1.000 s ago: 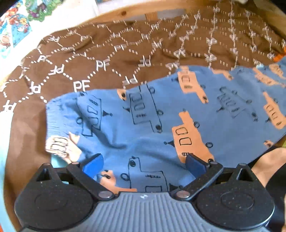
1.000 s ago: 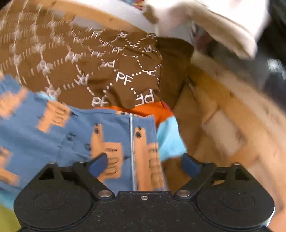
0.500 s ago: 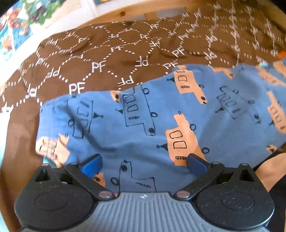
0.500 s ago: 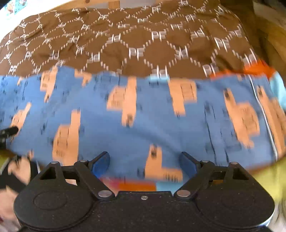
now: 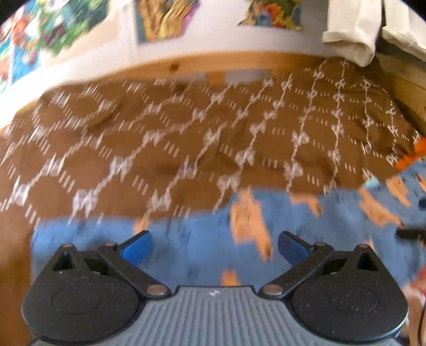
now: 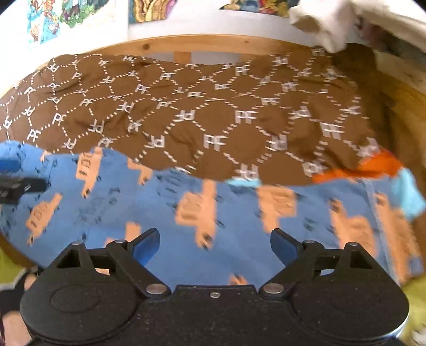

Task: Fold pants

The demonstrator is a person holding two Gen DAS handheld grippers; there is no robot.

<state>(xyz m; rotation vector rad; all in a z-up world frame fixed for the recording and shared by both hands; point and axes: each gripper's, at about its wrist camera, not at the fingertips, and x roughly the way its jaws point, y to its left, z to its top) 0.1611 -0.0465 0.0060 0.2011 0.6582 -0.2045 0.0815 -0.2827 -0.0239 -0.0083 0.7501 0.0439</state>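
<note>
The pants (image 6: 165, 213) lie flat on the brown bedspread (image 6: 213, 111), long axis running crosswise beneath both grippers. Right gripper (image 6: 215, 246) is opening, nothing between; left gripper (image 5: 215, 246) stands apart, empty.

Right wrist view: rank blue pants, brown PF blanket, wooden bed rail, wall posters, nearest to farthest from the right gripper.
1. Blue pants, directly beneath the right gripper.
2. Brown PF blanket, just beyond the pants.
3. Wooden bed rail, behind the blanket.
4. Wall posters, top left, farthest.

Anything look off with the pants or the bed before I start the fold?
Nothing stands out. The blue pants lie spread across the brown blanket, unfolded; neither the left gripper nor the right gripper holds them.
</note>
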